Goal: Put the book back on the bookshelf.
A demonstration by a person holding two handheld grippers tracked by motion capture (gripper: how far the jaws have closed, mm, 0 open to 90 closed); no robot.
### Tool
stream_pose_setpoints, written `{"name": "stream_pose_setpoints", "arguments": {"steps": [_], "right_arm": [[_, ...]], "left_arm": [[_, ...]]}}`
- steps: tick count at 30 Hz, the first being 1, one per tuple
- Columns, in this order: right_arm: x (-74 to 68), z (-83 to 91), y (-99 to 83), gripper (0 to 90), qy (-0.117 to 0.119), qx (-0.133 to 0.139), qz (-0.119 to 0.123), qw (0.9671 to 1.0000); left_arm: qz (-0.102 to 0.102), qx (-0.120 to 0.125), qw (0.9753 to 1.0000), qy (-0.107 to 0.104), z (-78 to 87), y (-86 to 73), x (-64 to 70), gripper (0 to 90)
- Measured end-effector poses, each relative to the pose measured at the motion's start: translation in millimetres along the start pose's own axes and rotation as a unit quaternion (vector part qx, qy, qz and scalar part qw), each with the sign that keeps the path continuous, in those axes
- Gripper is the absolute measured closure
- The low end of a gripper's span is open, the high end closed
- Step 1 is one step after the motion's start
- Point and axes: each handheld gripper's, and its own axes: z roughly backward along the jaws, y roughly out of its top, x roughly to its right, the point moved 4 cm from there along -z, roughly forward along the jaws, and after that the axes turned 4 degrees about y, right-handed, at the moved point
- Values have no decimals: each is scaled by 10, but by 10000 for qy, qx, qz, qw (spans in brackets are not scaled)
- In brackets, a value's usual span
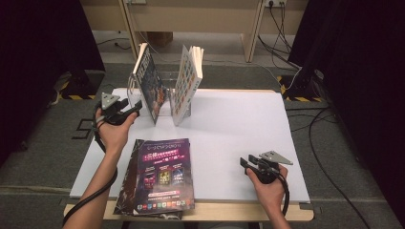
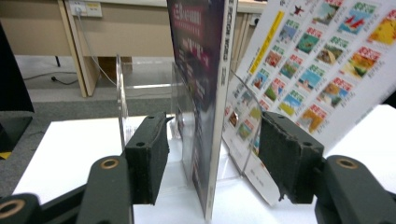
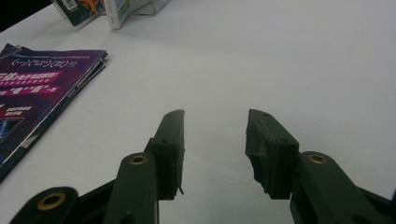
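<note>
Purple-covered magazine already stands upright in the clear rack at the far left between the spread left gripper, while another magazine waits flat near the spread, empty right gripper.

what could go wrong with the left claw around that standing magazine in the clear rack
1. The left claw is open with the dark magazine's edge between its jaws; a skewed squeeze could bend the thin cover.
2. The magazine stands upright in the clear rack; a sideways pull might drag or tip the rack and topple the white book leaning beside it.
3. The right claw hovers open over bare table, away from the rack, so nothing steadies it.
</note>
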Motion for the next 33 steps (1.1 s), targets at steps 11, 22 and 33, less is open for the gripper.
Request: {"name": "stream_pose_setpoints", "arguments": {"steps": [11, 22, 33], "right_arm": [[-80, -29, 94, 575, 89, -59, 93, 9999], [-226, -170, 170, 575, 302, -225, 146, 9992], [-499, -451, 325, 581, 594, -558, 341, 9961]], "left_arm": [[13, -419, 9990, -179, 175, -259, -33, 433], [212, -1051, 9929, -513, 357, -745, 7, 488], [336, -1826, 9816, -453, 438, -1209, -61, 664]]}}
